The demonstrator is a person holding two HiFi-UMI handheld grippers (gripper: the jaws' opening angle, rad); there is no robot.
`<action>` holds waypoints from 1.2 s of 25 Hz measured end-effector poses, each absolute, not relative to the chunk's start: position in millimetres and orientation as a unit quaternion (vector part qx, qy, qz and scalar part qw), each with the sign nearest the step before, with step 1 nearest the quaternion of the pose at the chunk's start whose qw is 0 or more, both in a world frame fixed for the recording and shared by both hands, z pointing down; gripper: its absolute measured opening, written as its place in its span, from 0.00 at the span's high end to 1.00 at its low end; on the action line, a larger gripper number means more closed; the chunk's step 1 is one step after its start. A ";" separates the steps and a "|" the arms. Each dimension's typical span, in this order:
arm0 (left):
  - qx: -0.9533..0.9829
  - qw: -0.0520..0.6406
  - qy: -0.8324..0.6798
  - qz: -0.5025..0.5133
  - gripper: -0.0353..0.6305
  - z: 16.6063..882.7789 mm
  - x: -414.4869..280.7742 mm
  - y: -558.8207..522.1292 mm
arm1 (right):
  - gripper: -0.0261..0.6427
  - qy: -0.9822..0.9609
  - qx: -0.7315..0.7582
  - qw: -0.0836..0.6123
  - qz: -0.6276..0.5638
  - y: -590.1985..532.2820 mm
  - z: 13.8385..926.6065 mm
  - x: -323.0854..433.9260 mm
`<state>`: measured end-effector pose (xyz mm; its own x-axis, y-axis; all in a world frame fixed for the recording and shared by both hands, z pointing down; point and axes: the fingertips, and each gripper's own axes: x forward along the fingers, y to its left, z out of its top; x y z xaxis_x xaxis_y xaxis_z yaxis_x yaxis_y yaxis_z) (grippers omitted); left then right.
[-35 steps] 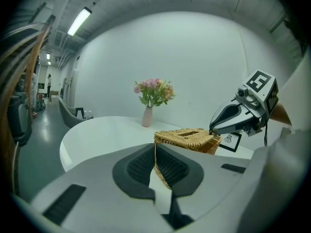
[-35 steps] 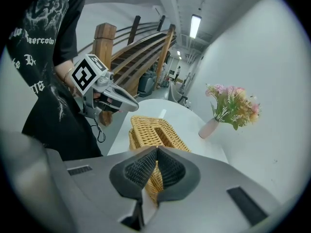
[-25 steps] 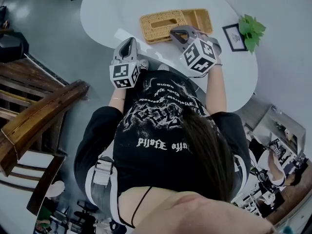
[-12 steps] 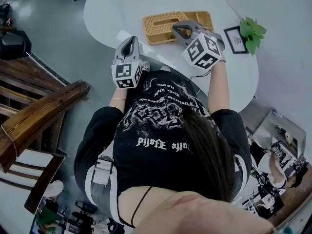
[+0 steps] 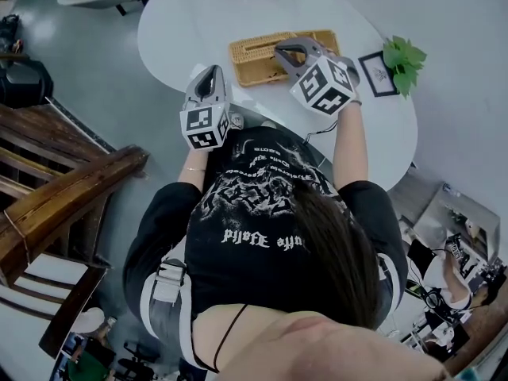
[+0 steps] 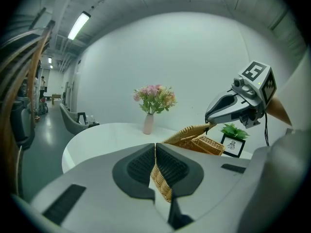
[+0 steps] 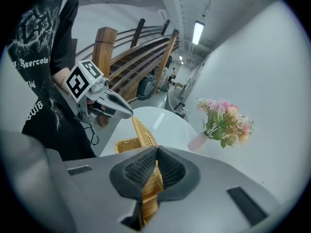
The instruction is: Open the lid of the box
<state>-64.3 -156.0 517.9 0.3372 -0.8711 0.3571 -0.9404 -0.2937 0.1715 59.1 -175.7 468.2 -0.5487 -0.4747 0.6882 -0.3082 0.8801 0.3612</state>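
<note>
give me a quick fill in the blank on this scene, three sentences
The left gripper and the right gripper are both shut on the wicker box's ____.
The vase on the white table holds pink ____.
The framed picture stands beside a green ____.
Missing words: lid; flowers; plant.

The left gripper (image 5: 211,73) and the right gripper (image 5: 284,51) move up a little, raising the gripped edge of the lid (image 5: 254,58) slightly higher off the box (image 5: 327,38).
</note>
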 end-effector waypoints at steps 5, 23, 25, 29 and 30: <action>0.794 0.182 -0.573 0.096 0.91 515.9 -65.4 -162.6 | 0.91 -0.877 0.231 0.410 -0.099 -184.0 460.3 59.0; 0.780 0.184 -0.593 0.081 0.91 503.8 -69.2 -180.2 | 0.91 -0.888 0.242 0.377 -0.104 -212.6 441.8 57.3; 0.779 0.184 -0.594 0.079 0.91 502.7 -69.2 -181.3 | 0.91 -0.887 0.240 0.379 -0.109 -216.4 439.8 56.4; 0.771 0.203 -0.601 0.064 0.91 503.0 -71.9 -184.6 | 0.91 -0.887 0.232 0.383 -0.114 -223.6 438.5 55.7; 0.769 0.207 -0.602 0.061 0.91 502.7 -73.1 -185.4 | 0.91 -0.887 0.229 0.384 -0.114 -225.4 438.1 55.0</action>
<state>-73.1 -185.4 502.7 0.2671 -0.9005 0.3432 -0.9510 -0.1888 0.2447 55.0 -225.4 438.1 -0.5996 -0.4935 0.6300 -0.3187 0.8694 0.3777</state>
